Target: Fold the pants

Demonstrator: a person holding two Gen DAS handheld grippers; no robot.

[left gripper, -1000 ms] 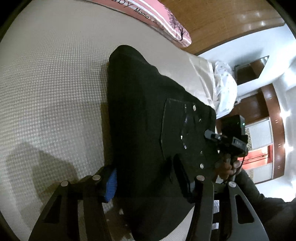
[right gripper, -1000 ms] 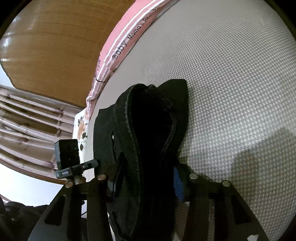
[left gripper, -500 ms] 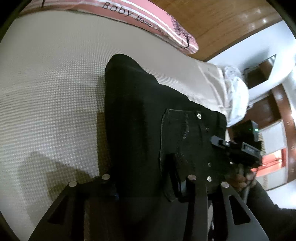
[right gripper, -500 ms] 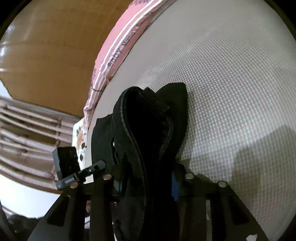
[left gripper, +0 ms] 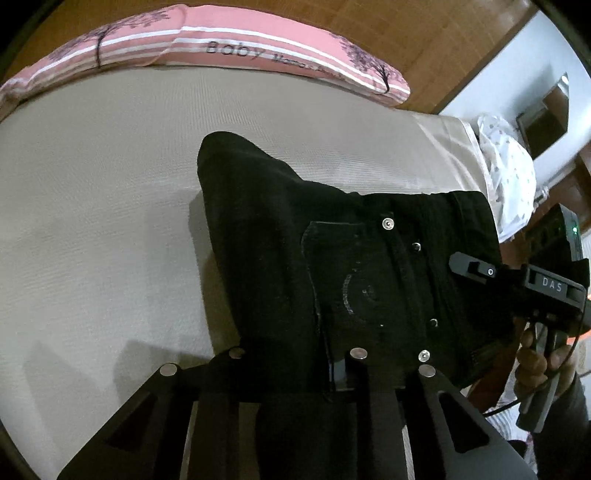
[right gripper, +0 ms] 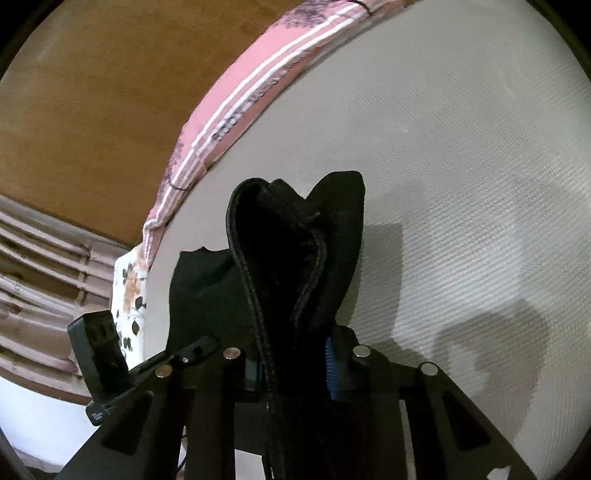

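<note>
Black pants [left gripper: 332, 258] lie folded lengthwise on the pale bed [left gripper: 92, 221], back pocket and rivets facing up. My left gripper [left gripper: 295, 369] is at their near edge, jaws closing, with the cloth pinched between the fingers. In the right wrist view the thick waistband end of the pants [right gripper: 280, 266] bunches up between the fingers of my right gripper [right gripper: 295, 369], whose jaws are also closing on it; a blue pad [right gripper: 331, 369] presses the cloth. A hand [left gripper: 535, 365] holds the right gripper [left gripper: 469, 266] at the pants' right end. The left gripper [right gripper: 192, 350] shows at the left.
A pink striped pillow [left gripper: 221, 51] lies along the far side of the bed under a wooden headboard [left gripper: 406, 29]. White dotted cloth [left gripper: 509, 177] hangs at the bed's right edge, and a flowered cloth [right gripper: 129, 295] sits at the other end.
Both grippers have narrowed onto the pants and risen, tilting the views toward the headboard. The gripped edge of the pants has lifted off the bed with them.
</note>
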